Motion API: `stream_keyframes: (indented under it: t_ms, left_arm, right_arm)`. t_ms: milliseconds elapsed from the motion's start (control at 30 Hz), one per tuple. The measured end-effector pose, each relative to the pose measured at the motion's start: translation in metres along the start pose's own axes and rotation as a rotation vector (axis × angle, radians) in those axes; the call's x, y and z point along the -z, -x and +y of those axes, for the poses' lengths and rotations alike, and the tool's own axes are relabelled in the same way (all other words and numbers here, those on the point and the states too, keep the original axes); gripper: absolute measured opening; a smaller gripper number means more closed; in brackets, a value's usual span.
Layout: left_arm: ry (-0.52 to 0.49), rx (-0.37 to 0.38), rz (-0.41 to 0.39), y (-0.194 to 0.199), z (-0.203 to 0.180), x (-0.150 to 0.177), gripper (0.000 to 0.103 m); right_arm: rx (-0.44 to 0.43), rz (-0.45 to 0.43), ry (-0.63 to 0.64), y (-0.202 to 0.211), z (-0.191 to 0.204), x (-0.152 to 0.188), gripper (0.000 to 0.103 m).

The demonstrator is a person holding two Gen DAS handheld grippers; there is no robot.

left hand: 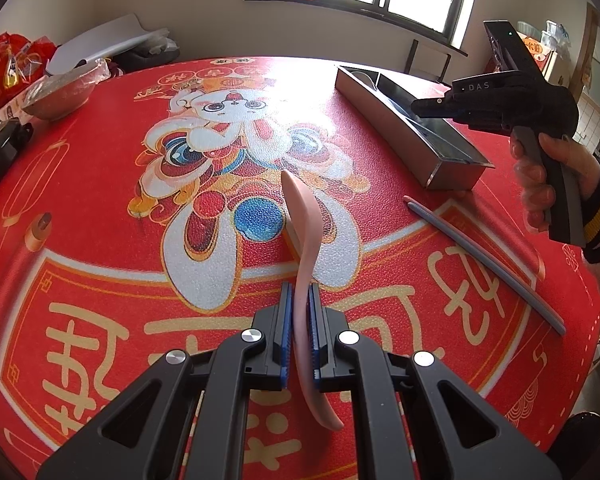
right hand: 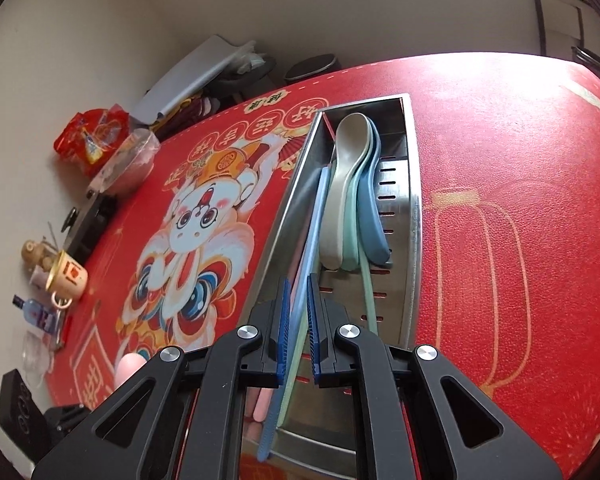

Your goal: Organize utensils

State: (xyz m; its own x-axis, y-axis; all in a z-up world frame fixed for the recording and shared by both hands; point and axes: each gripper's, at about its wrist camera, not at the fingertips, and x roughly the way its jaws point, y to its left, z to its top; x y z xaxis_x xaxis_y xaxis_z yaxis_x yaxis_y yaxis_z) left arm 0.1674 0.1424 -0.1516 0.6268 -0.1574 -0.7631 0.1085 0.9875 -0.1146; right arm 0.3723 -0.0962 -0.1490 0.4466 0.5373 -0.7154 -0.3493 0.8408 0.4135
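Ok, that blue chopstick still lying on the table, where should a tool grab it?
Take the blue chopstick near mid-length, from above, with the tool's fingers straddling its width. It lies flat on the tablecloth, long and thin, nothing crowding its sides.

The right gripper hangs over a steel utensil tray on the red printed tablecloth, its blue pads closed on a light blue chopstick that runs lengthwise into the tray. Further in, three spoons nest together: a grey spoon on top, a mint spoon under it, a dark blue spoon to the right. A mint chopstick lies on the slotted floor
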Motion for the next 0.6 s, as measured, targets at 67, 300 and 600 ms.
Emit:
stream_keyframes:
  t_ms: [67,300,600]
  left_arm:
    - [-0.009,-0.011,0.000,0.000,-0.002,0.000,0.008]
    - [-0.010,-0.012,0.001,0.000,-0.002,0.000,0.008]
    - [0.010,0.011,0.000,0.000,0.002,0.000,0.008]
  right_arm:
    - [-0.006,0.026,-0.006,-0.001,0.000,0.001,0.010]
    - [-0.012,0.076,-0.080,-0.007,-0.010,0.002,0.034]
    - [-0.010,0.087,-0.061,-0.013,-0.005,0.003,0.008]
